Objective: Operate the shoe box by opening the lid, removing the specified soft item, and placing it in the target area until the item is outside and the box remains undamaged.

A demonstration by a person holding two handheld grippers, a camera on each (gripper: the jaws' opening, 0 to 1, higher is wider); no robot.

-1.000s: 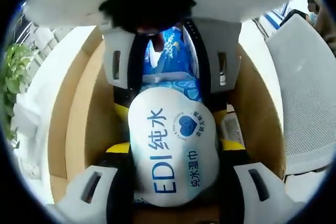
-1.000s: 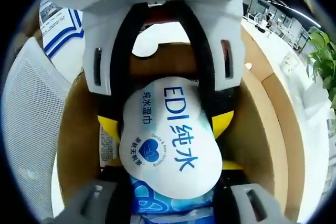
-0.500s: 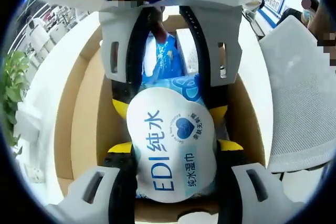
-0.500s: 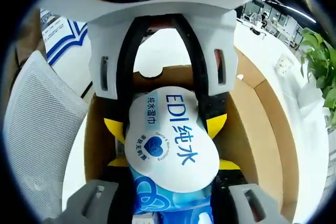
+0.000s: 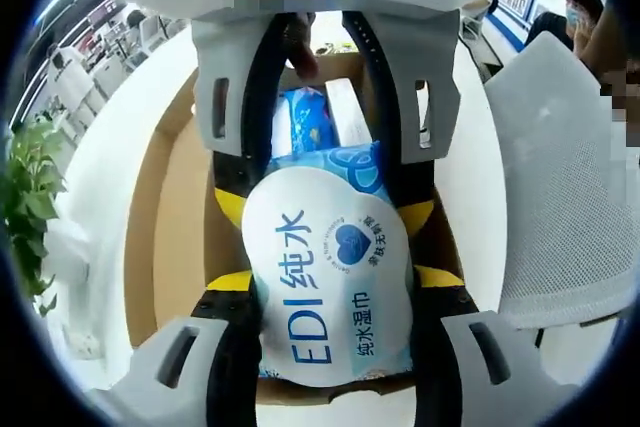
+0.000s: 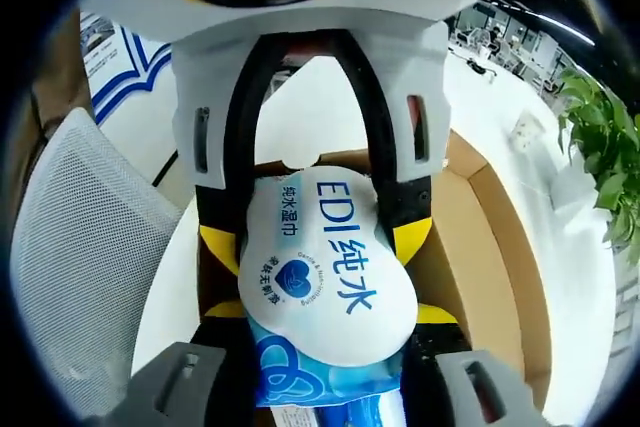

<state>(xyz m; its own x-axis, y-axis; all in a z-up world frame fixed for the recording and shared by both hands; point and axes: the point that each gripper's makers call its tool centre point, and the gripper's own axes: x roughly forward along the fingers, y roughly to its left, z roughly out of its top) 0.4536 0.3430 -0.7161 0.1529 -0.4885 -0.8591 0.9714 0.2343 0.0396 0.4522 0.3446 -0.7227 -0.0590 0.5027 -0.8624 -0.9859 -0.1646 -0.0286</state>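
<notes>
- holding the wet wipes pack (image 5: pixel 330 287) from both ends: left gripper (image 5: pixel 325 332) pinches the near end in the left gripper view, right gripper (image 6: pixel 325 342) pinches the opposite end in the right gripper view, where the pack (image 6: pixel 325 272) reads "edi 纯水" on its white oval label.
- each gripper's jaws are pressed against the pack's sides; the film bulges between them, so the grip is on a soft body.
- shoe box (image 5: pixel 175 207) sits below the pack, lid already open, brown cardboard interior exposed; in the right gripper view the box (image 6: pixel 490 237) rests on a white table (image 6: pixel 520 77).
- change over the last second: the box looks smaller and more table shows around its rim in both views, while the pack fills the same spot between the jaws. judgement: the pack has been lifted and is now above the box opening, not resting inside.
- a second blue pack (image 5: pixel 305 122) lies in the box beyond the held one.
- mesh chair back (image 5: pixel 570 197) beside the table; potted plant (image 6: pixel 600 147) at the far edge.
- judgement: extraction nearly done; carrying to the target area is what remains. box walls look undeformed.
</notes>
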